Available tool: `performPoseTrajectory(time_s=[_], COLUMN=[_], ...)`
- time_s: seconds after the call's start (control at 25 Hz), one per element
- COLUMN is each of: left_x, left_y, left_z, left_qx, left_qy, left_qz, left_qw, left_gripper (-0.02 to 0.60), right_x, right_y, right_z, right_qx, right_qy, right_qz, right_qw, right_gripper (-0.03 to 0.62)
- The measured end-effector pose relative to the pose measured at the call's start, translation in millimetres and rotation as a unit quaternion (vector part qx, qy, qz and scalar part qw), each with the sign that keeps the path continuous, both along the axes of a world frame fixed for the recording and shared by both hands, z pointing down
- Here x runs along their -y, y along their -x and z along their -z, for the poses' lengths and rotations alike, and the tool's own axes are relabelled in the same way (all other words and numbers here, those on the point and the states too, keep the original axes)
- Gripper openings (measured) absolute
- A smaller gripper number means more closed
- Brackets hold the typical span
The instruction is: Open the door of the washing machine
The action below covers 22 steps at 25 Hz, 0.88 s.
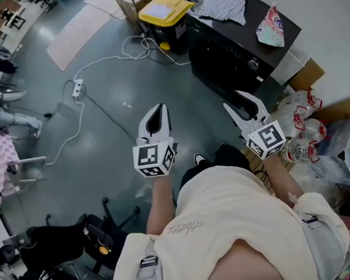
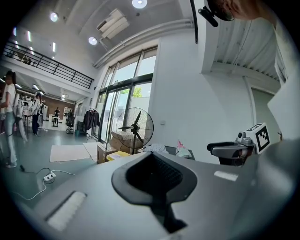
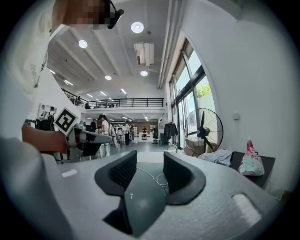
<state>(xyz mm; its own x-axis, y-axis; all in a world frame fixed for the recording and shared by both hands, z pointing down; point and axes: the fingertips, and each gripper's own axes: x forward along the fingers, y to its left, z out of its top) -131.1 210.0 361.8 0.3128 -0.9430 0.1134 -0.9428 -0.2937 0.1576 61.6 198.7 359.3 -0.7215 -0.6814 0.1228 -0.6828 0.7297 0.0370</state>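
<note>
The black washing machine (image 1: pixel 225 55) stands ahead and to the right in the head view, its dark front facing the floor space. A grey cloth (image 1: pixel 224 5) and a colourful bag (image 1: pixel 271 27) lie on its top. My right gripper (image 1: pixel 237 100) hangs in front of the machine's near corner, jaws open, nothing between them (image 3: pixel 150 161). My left gripper (image 1: pixel 156 115) is held further left over bare floor with its pads together, shut and empty (image 2: pixel 154 165). The right gripper view shows the cloth (image 3: pixel 218 157) and bag (image 3: pixel 251 161) low at the right.
A yellow-lidded black bin (image 1: pixel 164 15) and cardboard stand left of the machine. A power strip (image 1: pixel 77 88) with white cable lies on the grey floor. Plastic bags and bottles (image 1: pixel 308 128) pile at the right. A black office chair (image 1: pixel 56 244) is behind left. A standing fan (image 2: pixel 136 129) is beyond.
</note>
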Motion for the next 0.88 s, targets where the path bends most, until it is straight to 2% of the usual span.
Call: performPoseTrajectory(time_s=[0.44,0.64,0.88], left_x=[27,61,118], left_y=[-7,3,13], left_z=[-32,-26,-2], left_qx=[-0.01,0.011,0.037], left_qy=[0.046,0.057,0.047], left_qz=[-0.007,-0.003,-0.013], left_qw=[0.9989,0.9983,0.9981], left_gripper=[0.018,0.018,0.018], right_x=[16,54,118], right_y=[-8,7,25], right_z=[-33,-40,-37], right_qx=[-0.016,-0.006,-0.006], right_qy=[0.053,0.057,0.031], right_qz=[0.016,0.029,0.036], right_qw=[0.998,0.998,0.999], right_gripper=[0.178,0.178,0.178])
